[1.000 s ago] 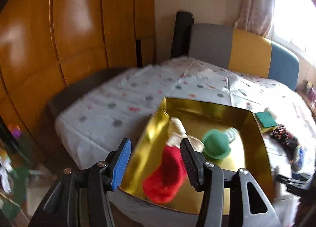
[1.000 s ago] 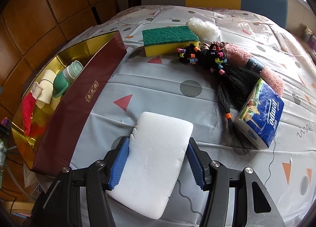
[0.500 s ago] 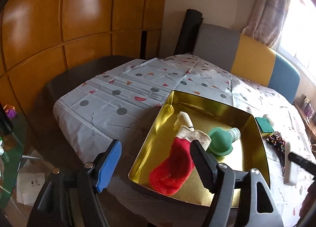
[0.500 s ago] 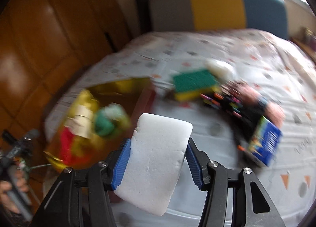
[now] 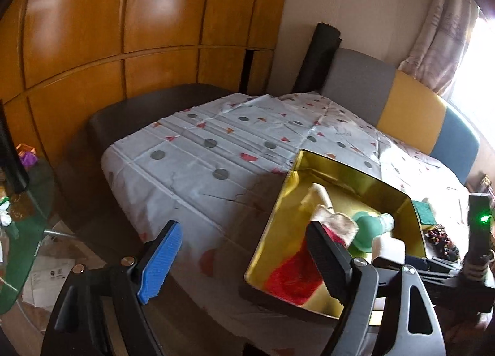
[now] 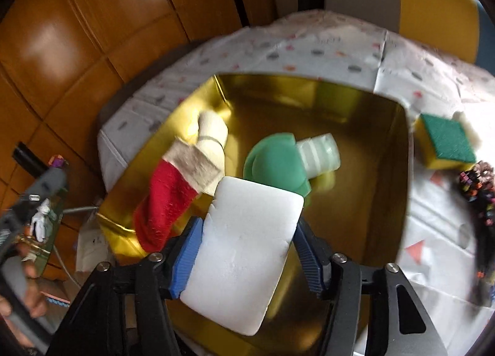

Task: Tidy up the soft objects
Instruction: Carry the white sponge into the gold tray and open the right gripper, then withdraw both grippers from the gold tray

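My right gripper is shut on a white foam sponge and holds it above the gold-lined box. The box holds a red and cream sock, a cream roll and a green silicone bottle. In the left wrist view my left gripper is open and empty, off the table's near corner, left of the box. The right gripper with the sponge shows there at the box's right side.
A green and yellow scouring sponge, a white puff and a black wig with coloured beads lie on the spotted tablecloth right of the box. Wooden wall panels and a dark bench stand behind the table.
My right gripper has carried the white sponge left from the tablecloth to above the box. My left gripper has drawn back and left, away from the box.
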Motion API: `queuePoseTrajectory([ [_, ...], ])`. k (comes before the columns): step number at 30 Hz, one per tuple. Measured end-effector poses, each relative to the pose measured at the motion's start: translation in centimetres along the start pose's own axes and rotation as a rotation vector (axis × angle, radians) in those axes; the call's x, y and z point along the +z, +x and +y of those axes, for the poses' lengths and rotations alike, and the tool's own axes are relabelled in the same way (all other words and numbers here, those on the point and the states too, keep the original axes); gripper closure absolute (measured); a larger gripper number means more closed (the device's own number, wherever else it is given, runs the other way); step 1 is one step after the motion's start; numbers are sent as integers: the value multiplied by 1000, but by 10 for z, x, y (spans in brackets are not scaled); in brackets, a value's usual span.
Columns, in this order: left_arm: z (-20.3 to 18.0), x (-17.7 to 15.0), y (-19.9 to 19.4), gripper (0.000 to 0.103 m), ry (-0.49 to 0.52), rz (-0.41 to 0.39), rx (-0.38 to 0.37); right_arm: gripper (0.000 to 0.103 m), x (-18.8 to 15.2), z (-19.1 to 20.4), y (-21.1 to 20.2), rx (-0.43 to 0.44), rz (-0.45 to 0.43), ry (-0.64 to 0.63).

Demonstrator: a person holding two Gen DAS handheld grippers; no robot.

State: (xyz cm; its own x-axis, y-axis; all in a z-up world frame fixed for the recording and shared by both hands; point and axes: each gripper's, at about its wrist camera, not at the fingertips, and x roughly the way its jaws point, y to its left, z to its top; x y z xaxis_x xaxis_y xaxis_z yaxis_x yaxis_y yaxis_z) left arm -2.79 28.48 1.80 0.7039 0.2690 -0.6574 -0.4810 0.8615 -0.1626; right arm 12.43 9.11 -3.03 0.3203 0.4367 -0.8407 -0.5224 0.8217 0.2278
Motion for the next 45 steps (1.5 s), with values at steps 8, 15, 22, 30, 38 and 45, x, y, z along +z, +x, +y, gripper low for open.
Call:
queuePoseTrajectory([
  [8,21,1,3,20,-51,4,36,14,-11,1,8,38,5,28],
  [15,13,1,0,20,-25,7,26,13,-11,1,-14,28,-61,21],
  [22,-3,0,0,20,9,23,5,12,-19,-6,-50,-43,-150,-13],
  [30,-12,2,-4,20,19,22,2,10,-29,-31,-85,-133,-224,-28],
  [38,-13,5,-5,20,23,29,32,6,-41,-75,-112,-222,-269,6],
  [45,-38,4,-9,20,90,28,7,6,-56,-121,-126,-303,-254,52],
])
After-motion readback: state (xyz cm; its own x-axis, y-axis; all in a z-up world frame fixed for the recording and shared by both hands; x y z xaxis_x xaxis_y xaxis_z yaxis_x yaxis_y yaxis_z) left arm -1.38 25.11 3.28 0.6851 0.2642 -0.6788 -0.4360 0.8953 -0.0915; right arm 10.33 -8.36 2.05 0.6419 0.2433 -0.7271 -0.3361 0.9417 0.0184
